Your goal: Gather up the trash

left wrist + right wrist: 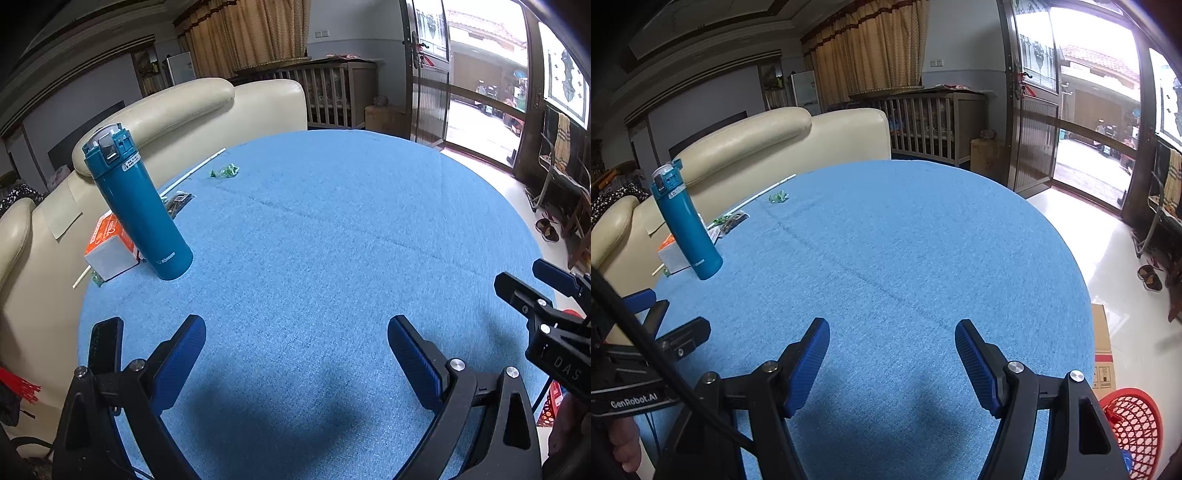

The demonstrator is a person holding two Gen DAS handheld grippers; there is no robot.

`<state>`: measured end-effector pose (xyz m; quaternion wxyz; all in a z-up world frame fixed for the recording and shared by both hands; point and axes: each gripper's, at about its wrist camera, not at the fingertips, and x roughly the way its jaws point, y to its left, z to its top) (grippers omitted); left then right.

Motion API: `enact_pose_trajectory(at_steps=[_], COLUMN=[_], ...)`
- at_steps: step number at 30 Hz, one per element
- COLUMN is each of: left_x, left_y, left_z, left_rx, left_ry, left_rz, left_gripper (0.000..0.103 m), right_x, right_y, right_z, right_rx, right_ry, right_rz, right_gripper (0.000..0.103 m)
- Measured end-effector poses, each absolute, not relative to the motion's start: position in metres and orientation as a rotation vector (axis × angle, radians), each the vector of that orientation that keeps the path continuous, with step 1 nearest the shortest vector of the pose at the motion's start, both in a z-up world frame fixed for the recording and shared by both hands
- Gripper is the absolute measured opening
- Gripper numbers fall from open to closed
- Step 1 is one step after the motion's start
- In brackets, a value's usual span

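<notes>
Blue table point(332, 240) lies bare beneath both grippers' point(295, 354) point(892, 354) empty, parted jaws.

The worktop point(332, 240) wears a matt, coarse-woven blue cloth. The teal flask point(138, 206) looks smooth, glossy painted metal. Fingers point(809, 365) carry ribbed blue plastic pads. The cream sofa point(177, 110) is shiny leather; the red basket point(1134, 424) is perforated plastic.
</notes>
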<state>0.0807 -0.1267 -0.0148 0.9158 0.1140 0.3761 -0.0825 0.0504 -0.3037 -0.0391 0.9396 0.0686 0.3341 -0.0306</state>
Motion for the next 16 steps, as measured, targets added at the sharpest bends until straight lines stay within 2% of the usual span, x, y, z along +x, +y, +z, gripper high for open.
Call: enact_pose_trajectory(at_steps=[16], left_x=[0.094], left_y=[-0.132], left_z=[-0.031], left_rx=[0.241], left_ry=[0.798], left_rz=[-0.182], left_gripper=[0.099], right_x=[0.064], right_y=[-0.305], right_z=[-0.051], right_rx=[0.129], right_ry=[0.710], right_rz=[-0.083], right_gripper=[0.074])
